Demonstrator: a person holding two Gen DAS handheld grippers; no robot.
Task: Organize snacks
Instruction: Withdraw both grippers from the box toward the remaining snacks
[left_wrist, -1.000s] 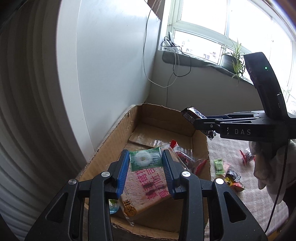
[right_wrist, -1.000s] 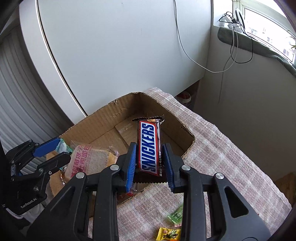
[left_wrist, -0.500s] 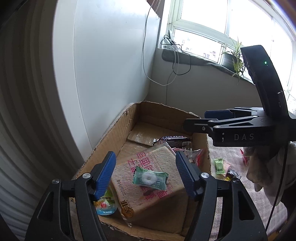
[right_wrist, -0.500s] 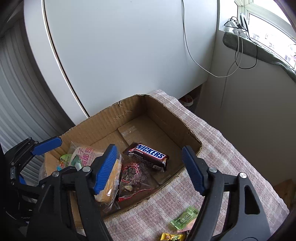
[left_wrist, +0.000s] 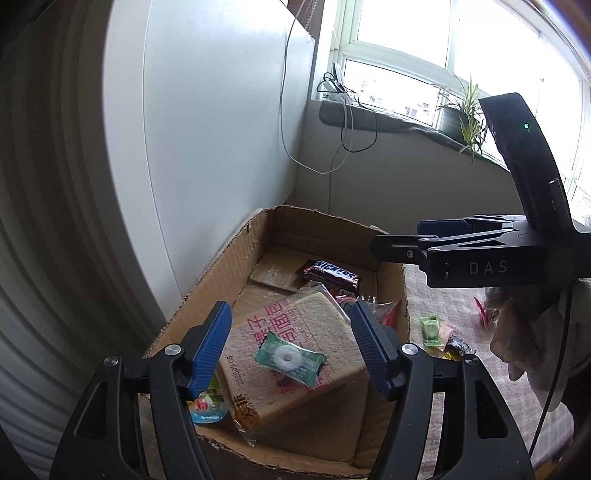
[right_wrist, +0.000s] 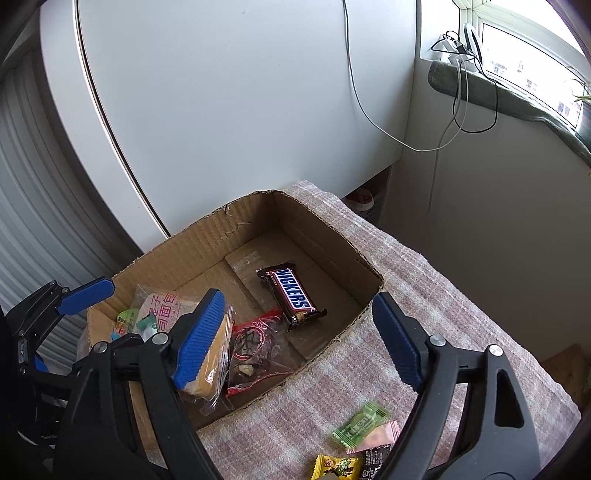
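Note:
A cardboard box (left_wrist: 221, 273) (right_wrist: 192, 251) stands on a checked cloth. Inside lie a Snickers bar (left_wrist: 330, 275) (right_wrist: 291, 295), a wrapped bread slice with pink print (left_wrist: 295, 354) (right_wrist: 166, 306), a green mint candy (left_wrist: 290, 358) on top of the bread, a clear red-printed bag (right_wrist: 255, 350) and a small jelly cup (left_wrist: 207, 406). My left gripper (left_wrist: 291, 350) is open and empty above the bread. My right gripper (right_wrist: 299, 339) is open and empty above the box's near wall. It also shows in the left wrist view (left_wrist: 424, 240).
Several loose candies lie on the cloth (right_wrist: 424, 295) outside the box: a green one (right_wrist: 360, 424) (left_wrist: 430, 328), a pink one (right_wrist: 380, 437) and a yellow one (right_wrist: 336, 467). A white wall panel stands behind the box. Cables hang from the windowsill (left_wrist: 369, 118).
Both grippers opened. The green candy dropped from the left gripper onto the bread, and the Snickers bar dropped from the right gripper into the box. Both grippers have pulled back a little.

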